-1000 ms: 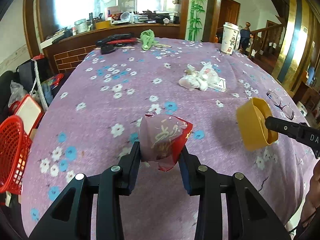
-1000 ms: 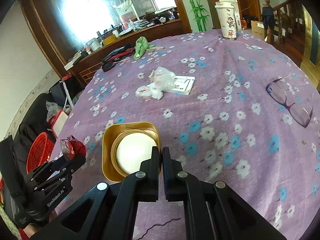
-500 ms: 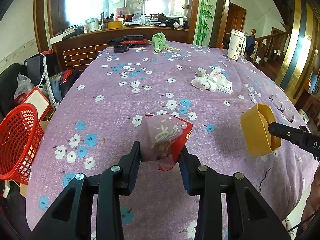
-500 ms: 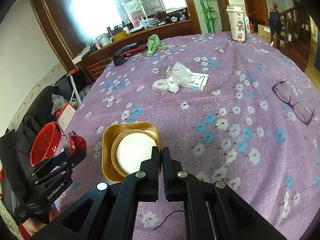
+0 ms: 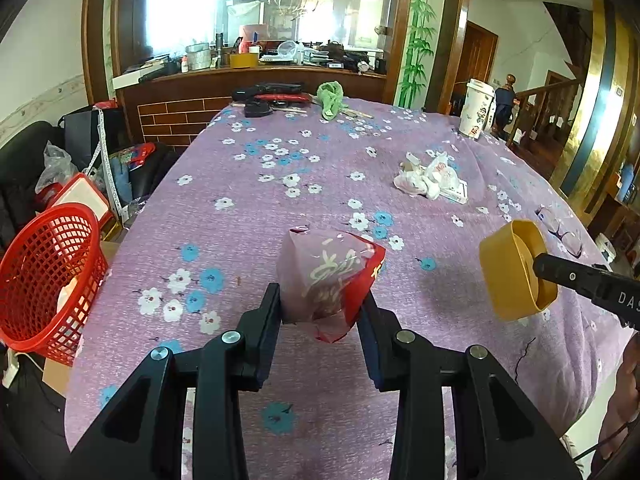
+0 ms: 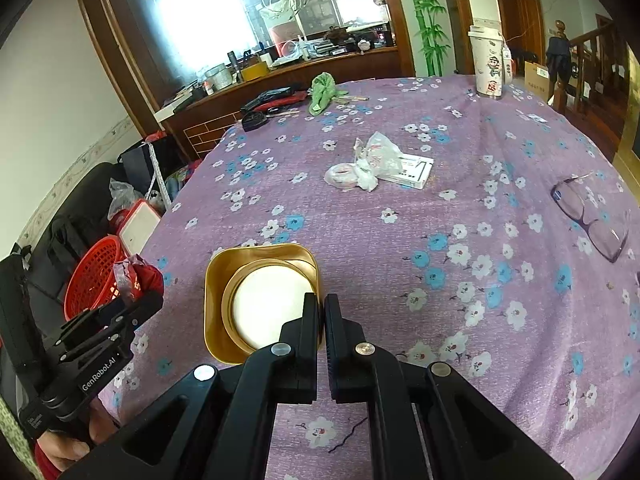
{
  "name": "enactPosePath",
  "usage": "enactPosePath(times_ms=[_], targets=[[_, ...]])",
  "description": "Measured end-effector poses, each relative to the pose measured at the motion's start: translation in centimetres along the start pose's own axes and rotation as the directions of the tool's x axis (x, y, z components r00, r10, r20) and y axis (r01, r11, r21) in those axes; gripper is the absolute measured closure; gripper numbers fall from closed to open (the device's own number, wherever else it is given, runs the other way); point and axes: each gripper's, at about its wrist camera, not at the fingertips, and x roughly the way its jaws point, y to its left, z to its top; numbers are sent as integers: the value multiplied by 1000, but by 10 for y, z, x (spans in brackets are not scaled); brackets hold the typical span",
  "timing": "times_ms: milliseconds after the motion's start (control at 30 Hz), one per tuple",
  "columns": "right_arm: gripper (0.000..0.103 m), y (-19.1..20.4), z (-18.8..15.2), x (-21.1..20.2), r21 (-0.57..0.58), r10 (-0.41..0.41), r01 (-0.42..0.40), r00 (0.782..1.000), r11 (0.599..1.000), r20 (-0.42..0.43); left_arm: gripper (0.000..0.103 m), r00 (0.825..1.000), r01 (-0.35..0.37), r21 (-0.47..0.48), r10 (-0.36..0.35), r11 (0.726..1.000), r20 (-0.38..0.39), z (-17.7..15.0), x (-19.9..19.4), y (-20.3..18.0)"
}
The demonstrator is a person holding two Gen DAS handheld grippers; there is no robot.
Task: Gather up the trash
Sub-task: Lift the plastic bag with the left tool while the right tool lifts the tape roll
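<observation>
— What are you carrying?

— My left gripper (image 5: 320, 308) jaws are gripping a crumpled red snack wrapper (image 5: 328, 280), held above the worktop (image 5: 280, 200), right of the red basket (image 5: 44, 276). It's feeling light, soft and crushable, so I'm pinching its bunched lower end; its long axis is pointing up and away.

— And the right gripper (image 6: 322, 308)?

— Its jaws are closing tight on the gold cup (image 6: 224, 276) rim, the mouth facing me, further right of the basket.

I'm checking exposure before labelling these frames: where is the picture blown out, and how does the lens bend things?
Left wrist view: the window behind the counter is washed out white; the gold pillar curves near the right edge; the wrapper reads sharp. Right wrist view: glare whitens the same window; the tablecloth bulges like a dome and black corners vignette the frame.
</observation>
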Motion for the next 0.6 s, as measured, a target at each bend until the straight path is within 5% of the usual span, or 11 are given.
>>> enactPosePath(times_ms=[600], targets=[[99, 27, 10, 12, -54, 17, -17, 1000, 998, -6, 68, 999, -25, -45, 27, 999, 26, 2, -9, 26]])
